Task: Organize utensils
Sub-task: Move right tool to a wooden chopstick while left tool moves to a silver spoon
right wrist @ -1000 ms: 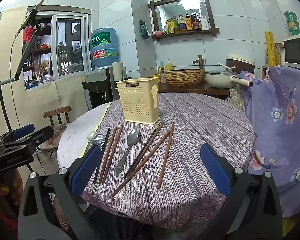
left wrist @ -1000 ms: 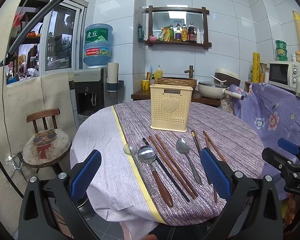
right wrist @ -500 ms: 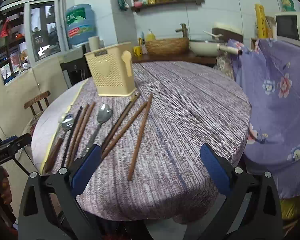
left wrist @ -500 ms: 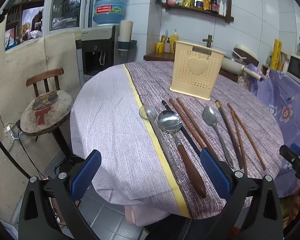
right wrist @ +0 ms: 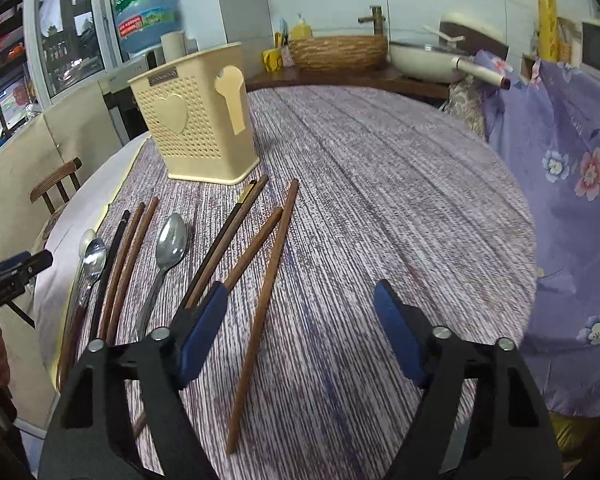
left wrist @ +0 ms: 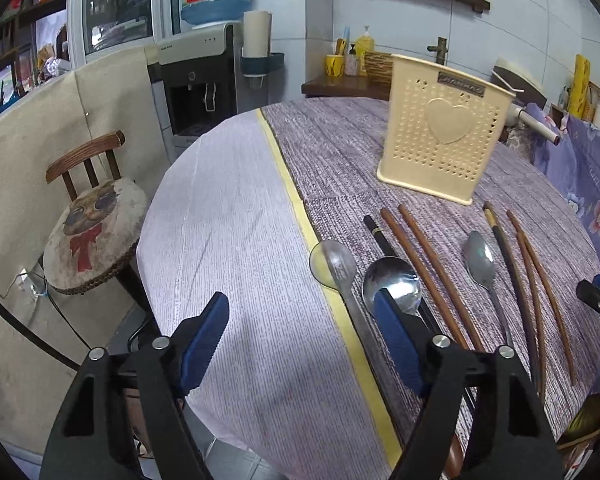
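Note:
A cream perforated utensil holder stands on the round table. In front of it lie spoons and chopsticks in a row. My left gripper hovers over the flat steel spoon, whose handle runs between the closing jaws, untouched. Its right pad covers part of the wood-handled spoon. My right gripper is also closing, with one brown chopstick lying between the jaws, not pinched. A steel spoon and other chopsticks lie to its left.
A wooden chair and a water dispenser stand left of the table. A purple floral cloth hangs on the right. A pan and a wicker basket sit on the counter behind.
Both grippers have moved forward and tipped down towards the table edge, so the utensils look nearer. The blue pads of each gripper now stand closer together than before.

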`<state>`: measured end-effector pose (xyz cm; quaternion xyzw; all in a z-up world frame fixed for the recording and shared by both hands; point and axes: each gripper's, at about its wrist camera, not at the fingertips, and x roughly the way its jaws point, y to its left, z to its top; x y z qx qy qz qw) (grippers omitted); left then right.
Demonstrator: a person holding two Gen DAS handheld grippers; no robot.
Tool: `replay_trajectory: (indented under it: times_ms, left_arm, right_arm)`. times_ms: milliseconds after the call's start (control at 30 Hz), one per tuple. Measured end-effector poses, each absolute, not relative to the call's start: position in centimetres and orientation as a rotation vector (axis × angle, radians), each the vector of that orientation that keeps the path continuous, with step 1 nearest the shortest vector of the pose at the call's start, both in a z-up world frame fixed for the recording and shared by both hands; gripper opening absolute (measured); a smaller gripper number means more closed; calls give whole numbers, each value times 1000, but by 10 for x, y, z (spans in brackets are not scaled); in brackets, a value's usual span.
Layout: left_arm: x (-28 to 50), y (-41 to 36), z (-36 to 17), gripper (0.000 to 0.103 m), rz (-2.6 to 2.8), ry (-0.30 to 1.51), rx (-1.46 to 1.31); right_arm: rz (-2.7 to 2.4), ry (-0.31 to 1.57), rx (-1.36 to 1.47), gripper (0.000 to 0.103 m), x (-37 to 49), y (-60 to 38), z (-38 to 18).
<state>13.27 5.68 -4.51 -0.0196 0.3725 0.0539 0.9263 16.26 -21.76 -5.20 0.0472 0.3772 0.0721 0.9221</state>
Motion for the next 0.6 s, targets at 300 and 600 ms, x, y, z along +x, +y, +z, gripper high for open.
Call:
replay_trajectory:
  times_ms: [300, 600]
  left_arm:
    - [143, 57, -52, 67, 98, 822, -57]
    - [148, 54, -59, 67, 91, 843, -63]
  right_arm:
    - [146, 898, 56, 39, 209, -198, -65]
    - [142, 939, 27, 25, 227, -188, -73]
